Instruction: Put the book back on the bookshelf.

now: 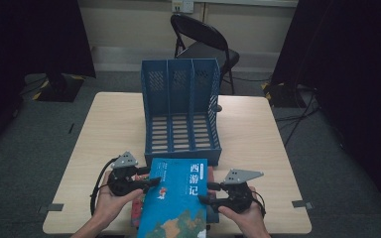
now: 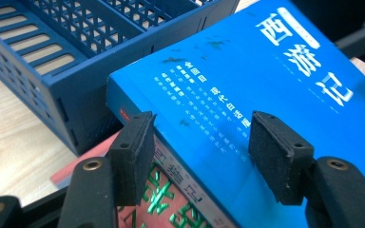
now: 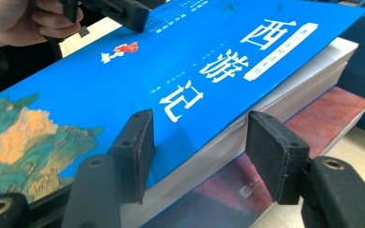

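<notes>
A thick blue book [image 1: 178, 198] with white characters lies on a red book [image 1: 137, 210] at the table's front edge. My left gripper [image 1: 151, 179] is at the blue book's left edge and my right gripper [image 1: 204, 194] at its right edge. In the left gripper view the open jaws [image 2: 202, 152] straddle the blue book's [image 2: 266, 71] spine edge, one pad over the cover and one beside the red book [image 2: 171, 204]. In the right gripper view the open jaws [image 3: 197, 152] straddle the blue book's [image 3: 171, 71] page edge, with a gap at the lower pad above the red book [image 3: 323, 114].
A blue three-slot file rack [image 1: 181, 109] lies open-side up just behind the books, its front wall [image 2: 52, 47] close to the blue book's far edge. The wooden table [image 1: 258, 139] has bare room left and right. A black folding chair [image 1: 203, 44] stands behind it.
</notes>
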